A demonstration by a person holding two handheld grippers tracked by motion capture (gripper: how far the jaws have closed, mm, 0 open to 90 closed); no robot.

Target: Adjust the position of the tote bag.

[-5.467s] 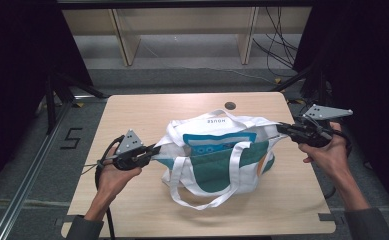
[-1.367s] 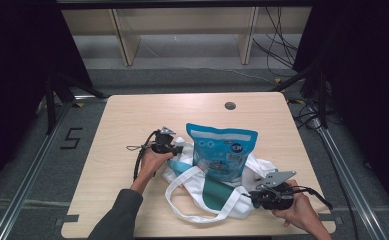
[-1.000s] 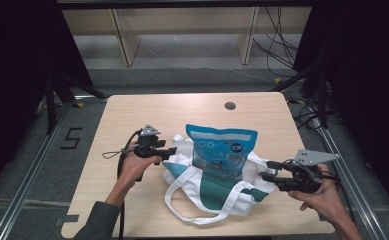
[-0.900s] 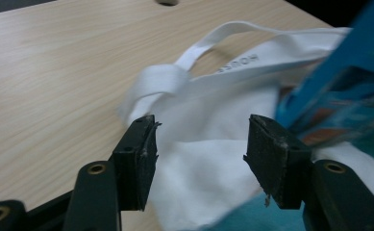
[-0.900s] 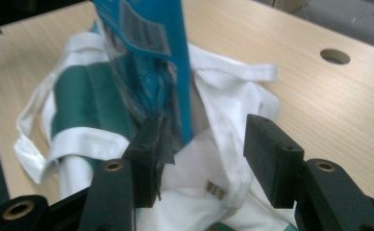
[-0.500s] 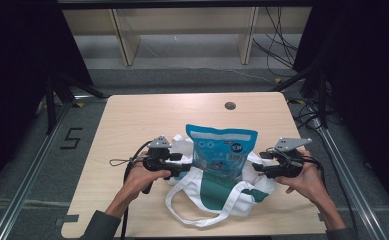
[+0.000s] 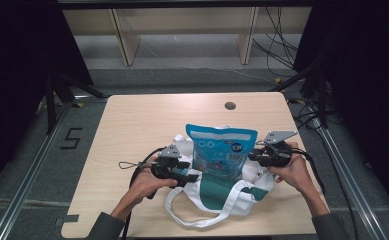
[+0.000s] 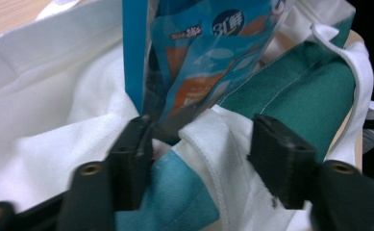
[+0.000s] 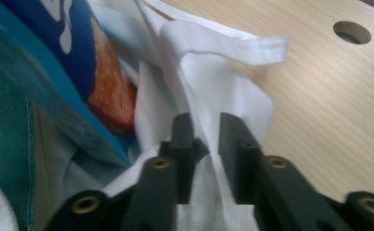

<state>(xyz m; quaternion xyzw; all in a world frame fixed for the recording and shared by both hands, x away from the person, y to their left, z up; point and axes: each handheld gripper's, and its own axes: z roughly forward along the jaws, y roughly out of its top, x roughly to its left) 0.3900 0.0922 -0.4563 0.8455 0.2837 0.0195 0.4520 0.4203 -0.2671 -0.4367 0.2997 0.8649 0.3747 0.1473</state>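
Standing up in the middle of the wooden table [image 7: 132,125] is a blue snack bag [image 7: 221,150], tucked inside a white and green tote bag [image 7: 217,192] that lies flat and crumpled around it.

From the snack bag, the left gripper [image 7: 189,176] is at about 8 o'clock, held by the left hand [image 7: 144,182]. Its tips reach the white edge of the tote bag just beside the bottom of the snack bag. In the left gripper view, its jaws are wide apart, with a folded white hem of the tote bag [image 8: 213,159] between them and the snack bag [image 8: 208,53] rising right behind, at 12 o'clock.

The right gripper [image 7: 254,156] is at about 3 o'clock from the snack bag, held by the right hand [image 7: 292,170]. In the right gripper view, its jaws are nearly closed and pinch a fold of white tote bag cloth [image 9: 208,110]. The snack bag [image 9: 79,57] sits at 10 o'clock from those jaws, very near.

A round hole [image 7: 230,105] in the table lies at 12 o'clock from the snack bag, well apart from it.
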